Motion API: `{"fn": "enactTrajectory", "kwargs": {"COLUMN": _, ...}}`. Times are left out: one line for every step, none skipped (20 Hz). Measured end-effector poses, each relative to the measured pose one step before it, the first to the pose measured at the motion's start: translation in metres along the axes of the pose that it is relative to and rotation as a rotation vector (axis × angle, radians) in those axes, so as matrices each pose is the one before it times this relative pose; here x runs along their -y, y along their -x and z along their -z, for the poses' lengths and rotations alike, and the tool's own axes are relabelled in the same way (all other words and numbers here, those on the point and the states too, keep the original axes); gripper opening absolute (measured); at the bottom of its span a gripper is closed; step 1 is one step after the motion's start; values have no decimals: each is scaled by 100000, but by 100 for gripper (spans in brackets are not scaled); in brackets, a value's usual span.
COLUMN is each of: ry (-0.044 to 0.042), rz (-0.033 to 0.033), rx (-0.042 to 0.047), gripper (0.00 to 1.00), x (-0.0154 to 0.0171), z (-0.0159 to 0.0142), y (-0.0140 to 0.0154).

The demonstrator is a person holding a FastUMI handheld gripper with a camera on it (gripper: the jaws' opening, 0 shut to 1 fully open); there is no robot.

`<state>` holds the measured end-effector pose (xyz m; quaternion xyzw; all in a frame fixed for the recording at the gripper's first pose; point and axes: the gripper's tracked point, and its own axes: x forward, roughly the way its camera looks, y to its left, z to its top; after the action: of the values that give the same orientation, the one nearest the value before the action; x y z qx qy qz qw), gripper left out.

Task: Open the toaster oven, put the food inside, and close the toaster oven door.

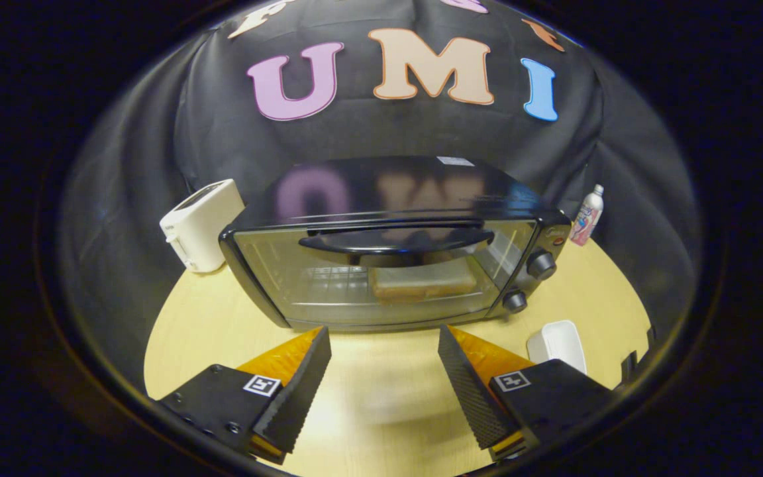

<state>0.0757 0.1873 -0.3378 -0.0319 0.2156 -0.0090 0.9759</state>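
Toast (pixel 424 281) sits inside the toaster oven (pixel 395 245), door shut. The gripper (pixel 385 361) hangs spread and empty before it; the task looks complete

The toaster oven (pixel 395 245) has a glossy dark top that mirrors the wall, a smooth glass door (pixel 328 278) and a shiny handle (pixel 395 241). The worktop (pixel 381 391) looks like pale, smooth wood. The toaster (pixel 199 224) looks like matt plastic. The open claw (pixel 385 344) has ribbed fingers (pixel 302 391).
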Motion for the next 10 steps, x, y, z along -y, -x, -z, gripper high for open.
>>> {"fn": "enactTrajectory", "kwargs": {"ry": -1164, "rz": 30, "rx": 574, "gripper": 100, "x": 136, "z": -379, "y": 115}}
{"fn": "enactTrajectory", "kwargs": {"ry": -1242, "rz": -67, "rx": 977, "gripper": 100, "x": 321, "z": -489, "y": 247}}
{"fn": "enactTrajectory", "kwargs": {"ry": -1083, "rz": 59, "rx": 1565, "gripper": 100, "x": 246, "z": -687, "y": 329}}
{"fn": "enactTrajectory", "kwargs": {"ry": -807, "rz": 310, "rx": 1780, "gripper": 100, "x": 382, "z": -932, "y": 372}}
{"fn": "enactTrajectory", "kwargs": {"ry": -512, "rz": 466, "rx": 2281, "gripper": 100, "x": 363, "z": -1129, "y": 496}}
{"fn": "enactTrajectory", "kwargs": {"ry": -300, "rz": 400, "rx": 2875, "gripper": 100, "x": 458, "z": -1478, "y": 551}}
{"fn": "enactTrajectory", "kwargs": {"ry": -282, "rz": 85, "rx": 3003, "gripper": 100, "x": 323, "z": -1626, "y": 491}}
{"fn": "enactTrajectory", "kwargs": {"ry": 44, "rz": -135, "rx": 3283, "gripper": 100, "x": 171, "z": -1824, "y": 502}}
{"fn": "enactTrajectory", "kwargs": {"ry": 518, "rz": -127, "rx": 3637, "gripper": 100, "x": 207, "z": -1979, "y": 474}}
{"fn": "enactTrajectory", "kwargs": {"ry": 850, "rz": 114, "rx": 3526, "gripper": 100, "x": 231, "z": -1833, "y": 317}}
